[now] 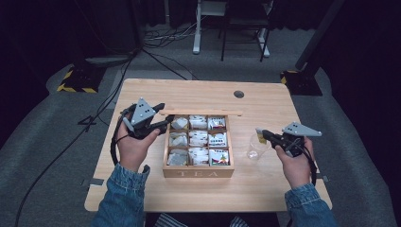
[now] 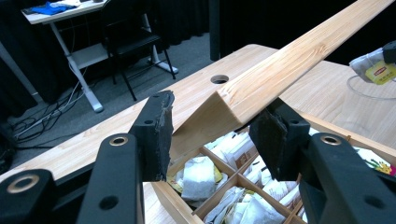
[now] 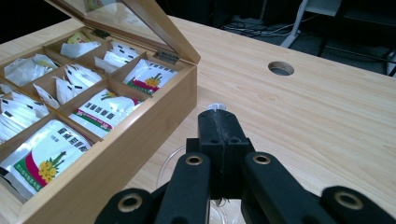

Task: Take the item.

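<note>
Teabag with a yellow tag [image 1: 261, 137] is pinched in the right gripper [image 1: 265, 136], right over the clear glass cup [image 1: 255, 149] that sits on the light wooden table [image 1: 265, 101] at right-centre of the high view, just beside the box. In the right gripper view those black jaws are pressed tight together low in the middle of the frame, with only a sliver of something white poking out at the tip, and the cup's rim curves underneath.

Over on the left of the high view, the left gripper [image 1: 165, 124] has the hinged wooden lid [image 1: 201, 113] of the tea box [image 1: 198, 172] between its jaws, clamped on the lid's edge and holding it propped open. In the left gripper view the lid [image 2: 280, 70] runs diagonally toward the upper right, and both pads sit against it near its corner.

The box has nine compartments packed with white and green-printed sachets [image 1: 218, 157], and it sits mid-frame on the table.
</note>
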`<move>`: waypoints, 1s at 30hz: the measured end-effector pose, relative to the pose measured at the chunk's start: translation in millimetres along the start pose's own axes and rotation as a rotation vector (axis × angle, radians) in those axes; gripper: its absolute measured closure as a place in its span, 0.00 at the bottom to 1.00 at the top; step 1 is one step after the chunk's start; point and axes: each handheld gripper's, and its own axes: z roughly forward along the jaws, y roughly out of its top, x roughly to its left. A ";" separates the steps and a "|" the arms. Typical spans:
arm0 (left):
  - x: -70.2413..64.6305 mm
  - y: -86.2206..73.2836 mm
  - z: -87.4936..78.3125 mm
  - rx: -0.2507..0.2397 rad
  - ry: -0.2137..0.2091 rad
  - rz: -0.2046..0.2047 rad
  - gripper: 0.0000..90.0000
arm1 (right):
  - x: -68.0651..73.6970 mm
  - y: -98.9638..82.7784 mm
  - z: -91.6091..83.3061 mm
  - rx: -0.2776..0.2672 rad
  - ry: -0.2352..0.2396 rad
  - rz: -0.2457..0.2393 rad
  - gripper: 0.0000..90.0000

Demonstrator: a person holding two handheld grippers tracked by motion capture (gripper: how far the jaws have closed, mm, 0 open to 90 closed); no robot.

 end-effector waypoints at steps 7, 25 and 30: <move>0.0 -0.1 0.0 0.000 0.001 0.001 0.56 | -2.2 -7.5 4.1 0.013 -0.019 0.016 0.86; 0.7 1.0 0.7 0.003 -0.003 -0.001 0.56 | -17.9 -11.7 -15.4 0.035 -0.070 0.039 0.58; 0.4 1.4 1.1 0.004 -0.004 -0.001 0.55 | -24.5 -17.8 -22.7 0.050 -0.086 0.060 0.57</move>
